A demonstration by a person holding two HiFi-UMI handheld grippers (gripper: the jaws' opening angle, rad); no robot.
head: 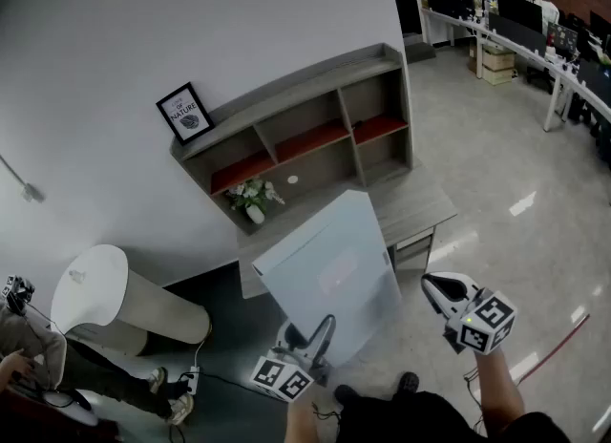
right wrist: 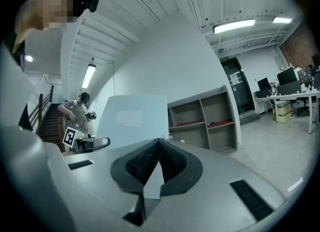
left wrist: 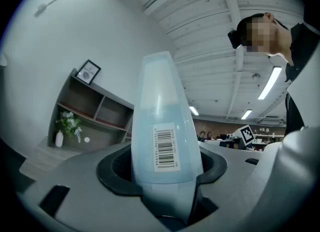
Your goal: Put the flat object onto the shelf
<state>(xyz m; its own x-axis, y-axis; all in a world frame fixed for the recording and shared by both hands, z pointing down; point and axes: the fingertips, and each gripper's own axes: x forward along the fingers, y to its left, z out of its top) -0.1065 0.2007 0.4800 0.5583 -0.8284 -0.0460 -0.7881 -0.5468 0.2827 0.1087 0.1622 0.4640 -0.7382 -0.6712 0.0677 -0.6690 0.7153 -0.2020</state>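
A large pale blue flat board (head: 329,274) stands upright on its lower edge in my left gripper (head: 320,331), which is shut on it. In the left gripper view the board (left wrist: 160,106) rises between the jaws with a barcode label facing the camera. The grey shelf unit (head: 315,126) with red inner boards stands against the white wall beyond the board. My right gripper (head: 434,286) hovers to the right of the board, apart from it, its pads (right wrist: 172,158) closed together on nothing. In the right gripper view the board (right wrist: 132,118) stands to the left, with the shelf (right wrist: 205,118) behind.
A framed picture (head: 185,113) leans on the shelf top. A small vase of flowers (head: 253,198) sits on the desk (head: 420,207) under the shelf. A white rounded cylinder (head: 91,288) lies at left, near a seated person (head: 29,355). Office desks (head: 520,35) line the far right.
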